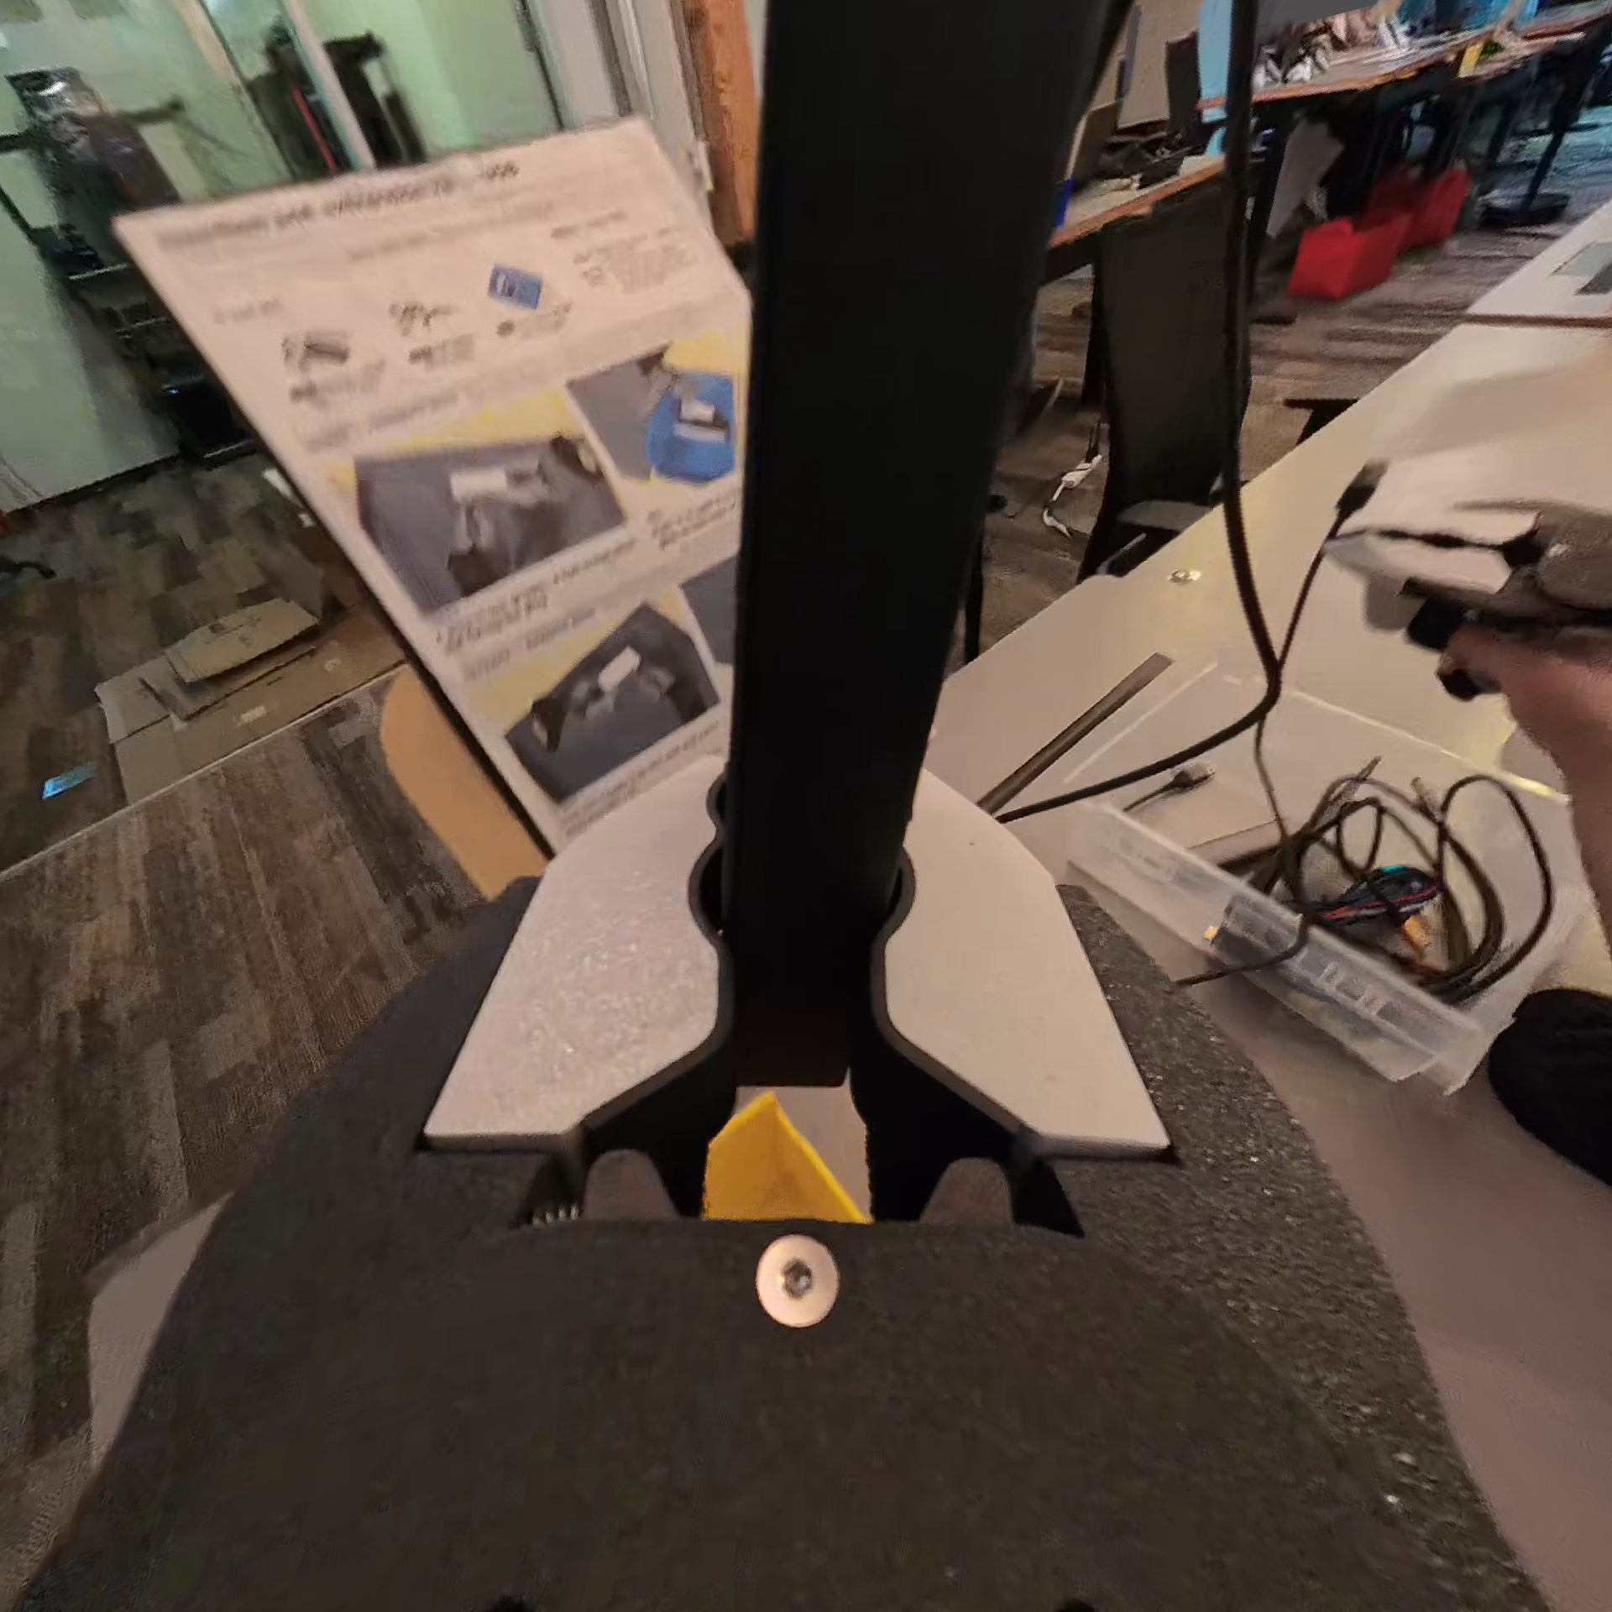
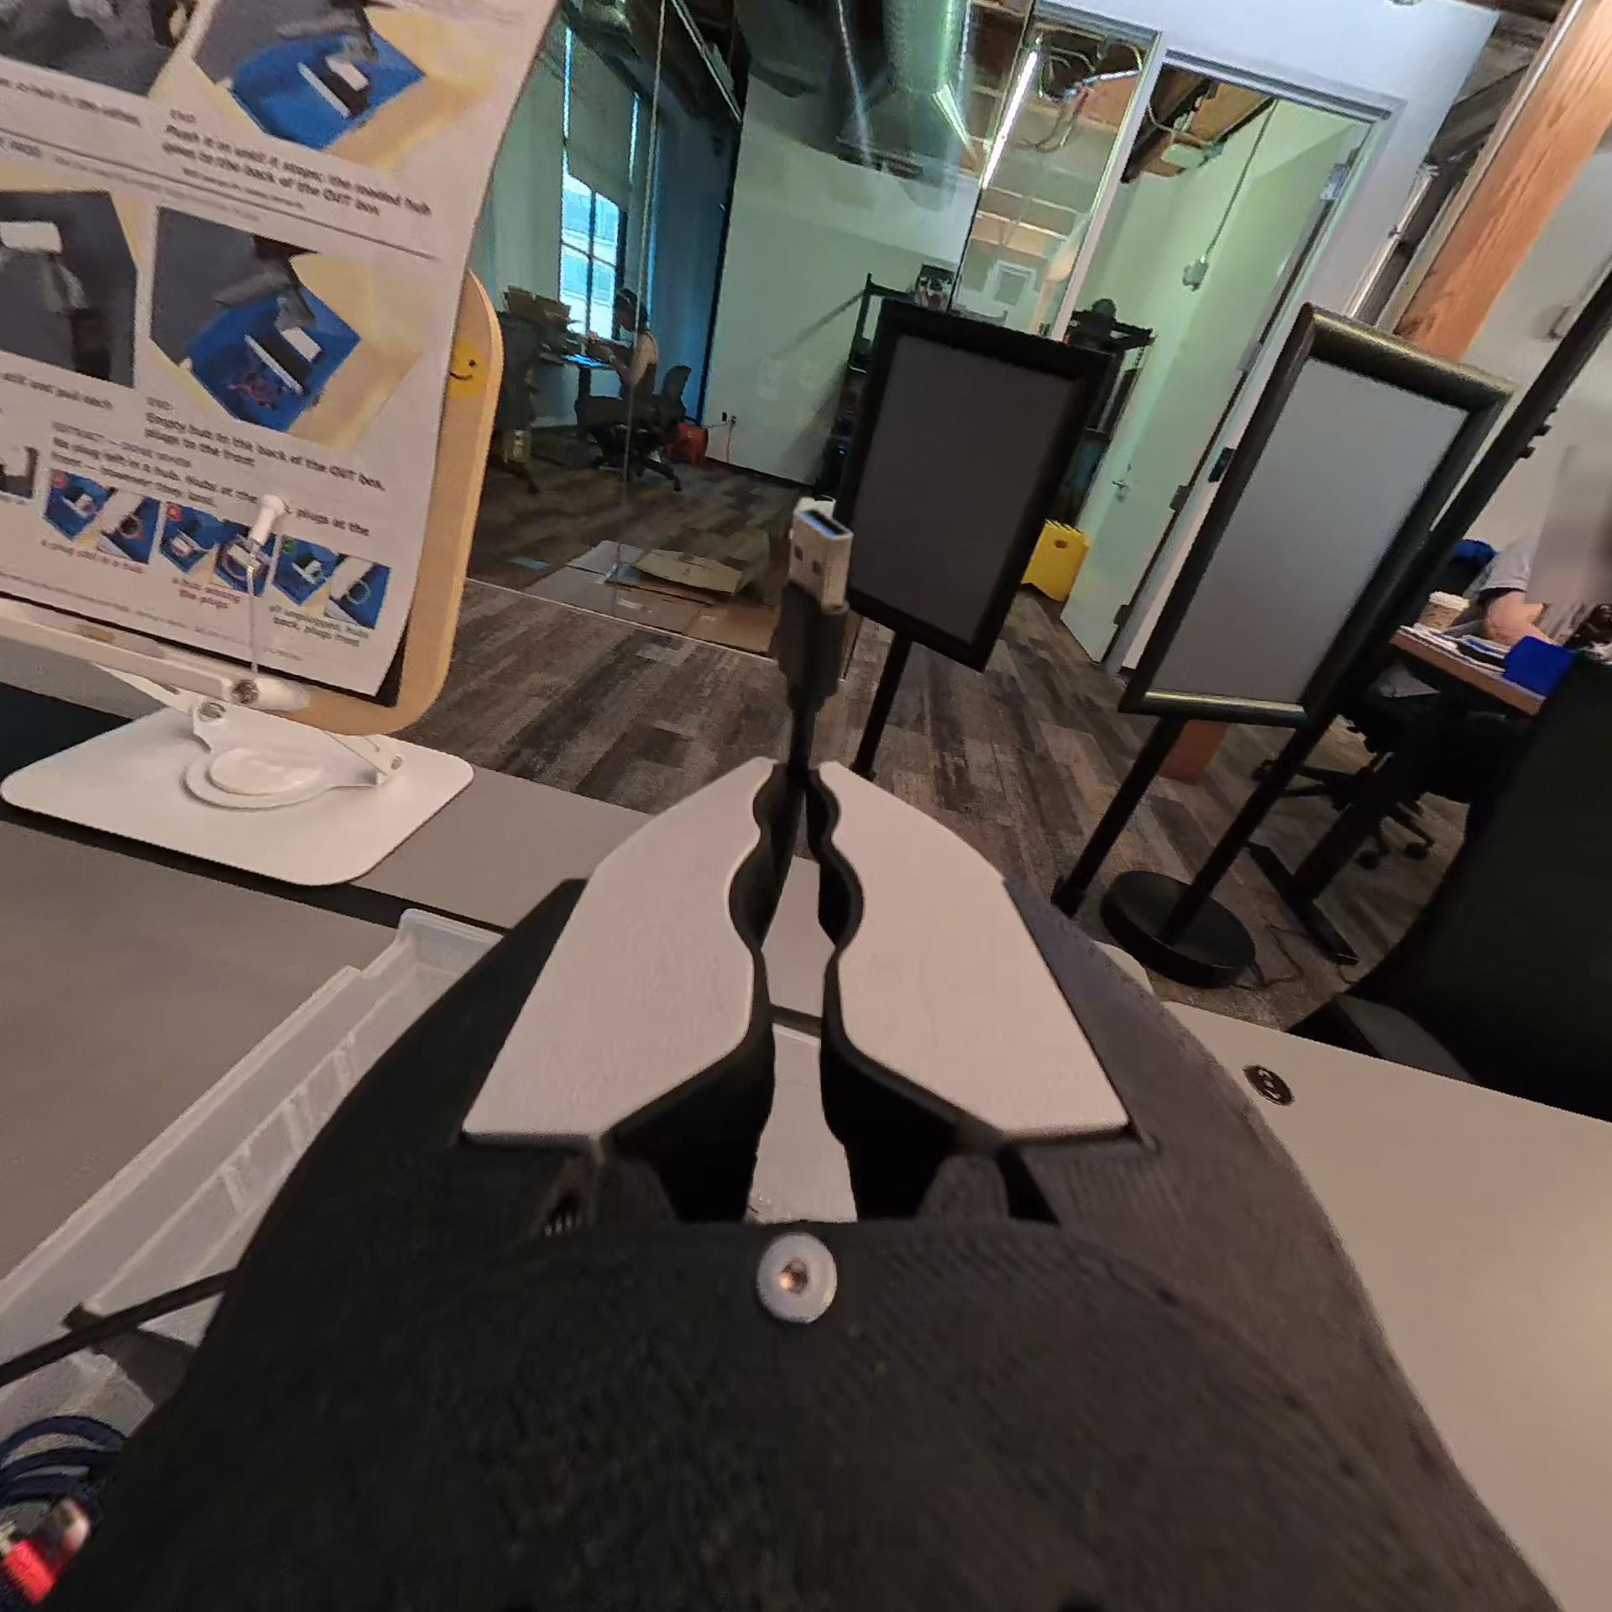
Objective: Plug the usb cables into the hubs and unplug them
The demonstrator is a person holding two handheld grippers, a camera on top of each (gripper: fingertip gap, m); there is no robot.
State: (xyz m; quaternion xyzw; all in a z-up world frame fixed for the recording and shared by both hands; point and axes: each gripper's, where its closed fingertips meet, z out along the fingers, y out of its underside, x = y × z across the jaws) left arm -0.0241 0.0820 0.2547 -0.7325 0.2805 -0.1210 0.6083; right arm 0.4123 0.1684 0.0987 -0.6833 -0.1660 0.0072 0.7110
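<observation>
Left wrist view: the left tool (image 1: 811, 837) is clenched on a long black hub (image 1: 881, 436). The right tool (image 2: 798, 785) grips a USB cable (image 2: 807, 663) (plug upward), above the bench (image 2: 174, 942).

Brightness: both views are evenly lit by indoor light; no harsh shadows are cast.
Light source: a long ceiling tube (image 2: 1012, 113) is seen glowing in the right wrist view, and daylight is admitted through a far window (image 2: 593, 253).
Blur: the instruction poster (image 1: 471, 454) and a hand (image 1: 1553, 698) are smeared in the left wrist view.
Focus: the right wrist view is rendered sharper.
Distortion: straight lines are bowed toward the edges.
Glare: reflections are carried by the glass partition (image 2: 986, 174).
</observation>
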